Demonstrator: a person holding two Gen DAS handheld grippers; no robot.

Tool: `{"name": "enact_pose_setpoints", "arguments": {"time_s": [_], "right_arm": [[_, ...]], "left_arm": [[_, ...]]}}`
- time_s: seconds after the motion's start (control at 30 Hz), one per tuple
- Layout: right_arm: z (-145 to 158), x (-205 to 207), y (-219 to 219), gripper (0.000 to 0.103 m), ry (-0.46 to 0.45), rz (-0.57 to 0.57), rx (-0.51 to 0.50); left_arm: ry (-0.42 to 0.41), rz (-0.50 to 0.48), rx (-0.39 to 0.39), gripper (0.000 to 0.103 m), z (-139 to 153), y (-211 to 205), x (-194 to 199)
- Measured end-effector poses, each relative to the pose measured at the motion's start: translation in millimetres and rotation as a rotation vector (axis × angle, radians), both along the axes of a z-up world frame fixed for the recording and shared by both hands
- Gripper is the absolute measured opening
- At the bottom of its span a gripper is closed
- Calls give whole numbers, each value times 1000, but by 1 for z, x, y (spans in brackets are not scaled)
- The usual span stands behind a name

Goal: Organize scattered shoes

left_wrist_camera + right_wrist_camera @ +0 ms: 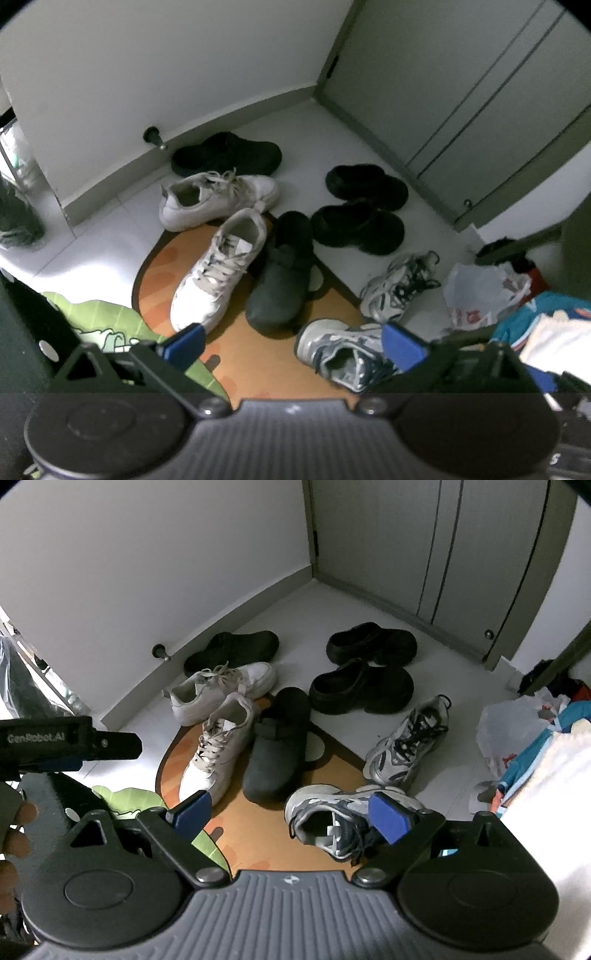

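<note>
Left wrist: tongs agape above shoes.

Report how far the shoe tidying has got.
Done: only the two black clogs by the cabinet sit side by side as a pair.
In hand: nothing; the left gripper and right gripper hover with jaws open and empty.
Left: the white sneakers lie at angles, the grey slippers are apart, and the running shoes are scattered, one on its side.
</note>
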State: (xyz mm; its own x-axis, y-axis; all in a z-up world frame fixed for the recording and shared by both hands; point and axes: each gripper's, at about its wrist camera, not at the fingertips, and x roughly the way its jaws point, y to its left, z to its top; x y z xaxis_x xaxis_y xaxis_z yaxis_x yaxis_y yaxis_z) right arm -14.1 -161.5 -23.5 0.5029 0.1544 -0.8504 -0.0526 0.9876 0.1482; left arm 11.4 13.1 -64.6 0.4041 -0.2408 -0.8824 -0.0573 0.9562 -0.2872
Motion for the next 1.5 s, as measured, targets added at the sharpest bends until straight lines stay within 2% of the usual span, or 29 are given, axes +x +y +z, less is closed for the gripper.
{"name": "enact_pose_setpoints", "arguments": {"time_s": [0.33,0.47,0.9,1.03,1.37,1.5], "right_arm": [[4,6,8,95,-43,-17,-63],[2,9,7,95,-29,-30,-52],[-12,18,11,95,39,-100,-37],[-19,17,13,95,57,-106,-28],[-31,21,14,95,132,-114,-11],[-34,23,15,95,125,-111,-15]], "left_arm": [[3,19,-24,103,-1,14,5],[-17,21,-26,103,4,18,5],[12,50,-23,102,-8,51,14],[-12,17,6,103,-7,48,18],[48,-37,4,103,-25,40,20],[37,-43,51,102,-27,35,20]]}}
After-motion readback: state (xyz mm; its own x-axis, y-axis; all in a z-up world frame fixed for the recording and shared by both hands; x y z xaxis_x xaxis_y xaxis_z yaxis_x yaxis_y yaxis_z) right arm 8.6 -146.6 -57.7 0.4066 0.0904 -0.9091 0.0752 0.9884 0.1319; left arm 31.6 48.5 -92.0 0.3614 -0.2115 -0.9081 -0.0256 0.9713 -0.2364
